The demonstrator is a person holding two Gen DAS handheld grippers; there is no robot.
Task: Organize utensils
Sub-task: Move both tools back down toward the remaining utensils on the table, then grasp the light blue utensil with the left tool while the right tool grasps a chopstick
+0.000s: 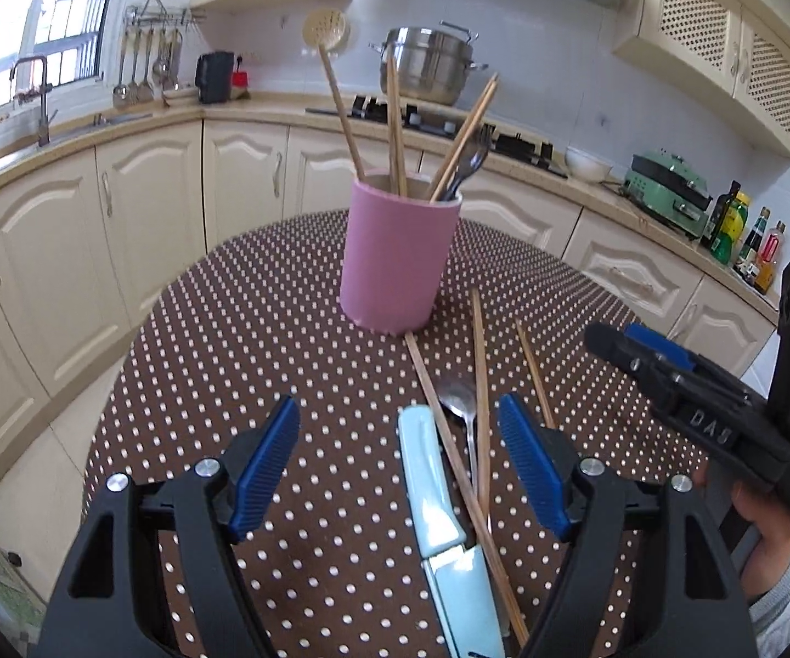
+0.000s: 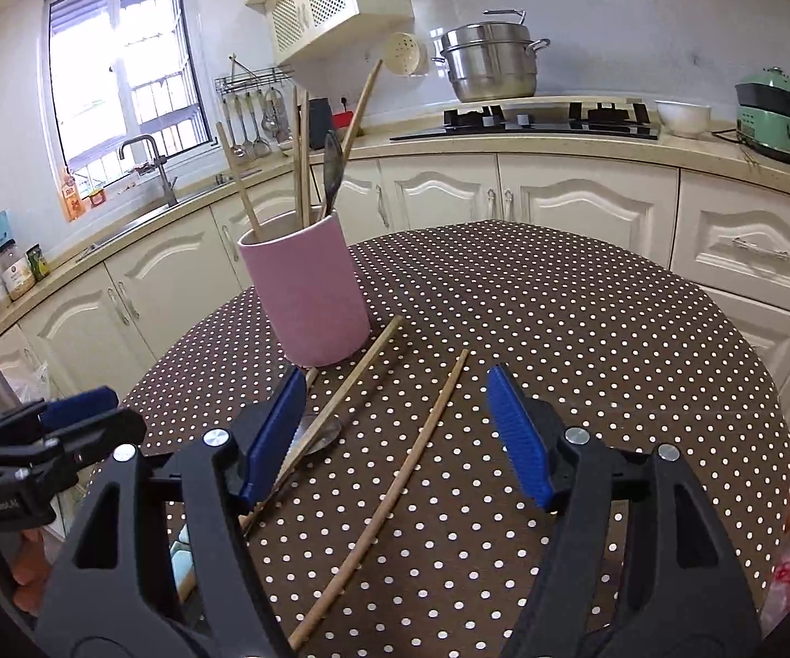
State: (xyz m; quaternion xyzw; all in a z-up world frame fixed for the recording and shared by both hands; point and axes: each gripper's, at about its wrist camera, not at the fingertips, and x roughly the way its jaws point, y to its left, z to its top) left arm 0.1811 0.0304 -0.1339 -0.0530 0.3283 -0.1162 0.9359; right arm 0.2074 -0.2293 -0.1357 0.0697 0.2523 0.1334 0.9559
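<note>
Item, left: we hold the left gripper (image 1: pixel 399 460) with fingers wide and empty over a pale-blue-handled knife (image 1: pixel 428 488), a metal spoon (image 1: pixel 458 397) and crossed chopsticks (image 1: pixel 480 384) near the table's (image 1: pixel 230 329) near edge. Centre: the pink holder (image 1: pixel 398 257), part filled. Right: our right gripper (image 2: pixel 395 433), fingers wide and empty, straddles one chopstick (image 2: pixel 395 493); we judge it light, stiff, prone to roll, best pinched mid-length.

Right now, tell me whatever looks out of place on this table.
Several utensils lie loose on the dotted tablecloth in front of the pink holder instead of standing in it: three wooden chopsticks, two crossing over a metal spoon, and a pale blue-handled knife. Nothing looks spilled or broken.
</note>
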